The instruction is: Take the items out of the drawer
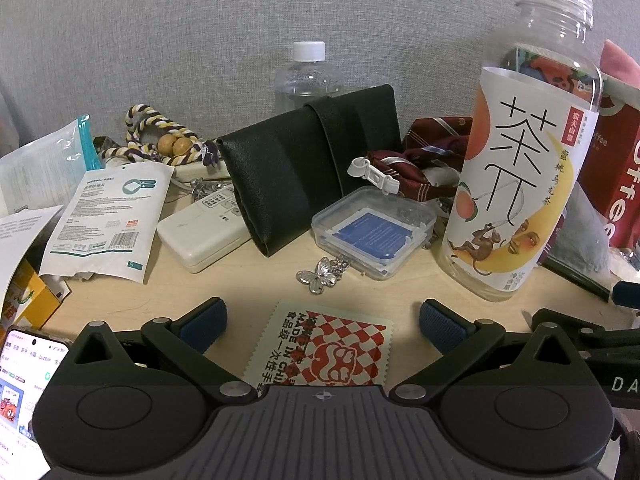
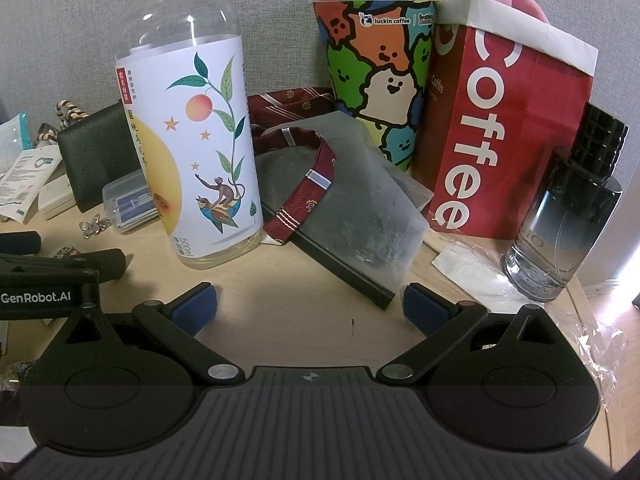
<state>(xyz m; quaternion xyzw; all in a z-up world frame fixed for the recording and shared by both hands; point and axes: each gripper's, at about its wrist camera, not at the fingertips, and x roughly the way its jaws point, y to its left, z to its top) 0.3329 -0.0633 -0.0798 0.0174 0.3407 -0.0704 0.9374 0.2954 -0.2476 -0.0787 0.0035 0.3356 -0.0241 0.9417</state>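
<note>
No drawer shows in either view, only a cluttered wooden tabletop [image 1: 224, 280]. My left gripper [image 1: 323, 322] is open low over a red-checkered sachet [image 1: 320, 354] that lies flat between its blue pads, untouched. Beyond it lie a butterfly charm [image 1: 320, 276], a clear plastic box [image 1: 372, 228] and a black pouch [image 1: 304, 168]. A tall tea bottle [image 1: 516, 184] stands to the right. My right gripper [image 2: 310, 308] is open over bare wood, with the tea bottle [image 2: 192, 140] ahead on its left and a frosted bag on a black notebook [image 2: 360, 208] ahead.
A paper cup [image 2: 380, 60], a red coffee bag [image 2: 500, 120] and a dark perfume bottle [image 2: 568, 220] line the back right. A maroon strap [image 2: 304, 192] drapes over the frosted bag. At left are a white case [image 1: 200, 236], packets [image 1: 108, 216] and a lit phone [image 1: 24, 384].
</note>
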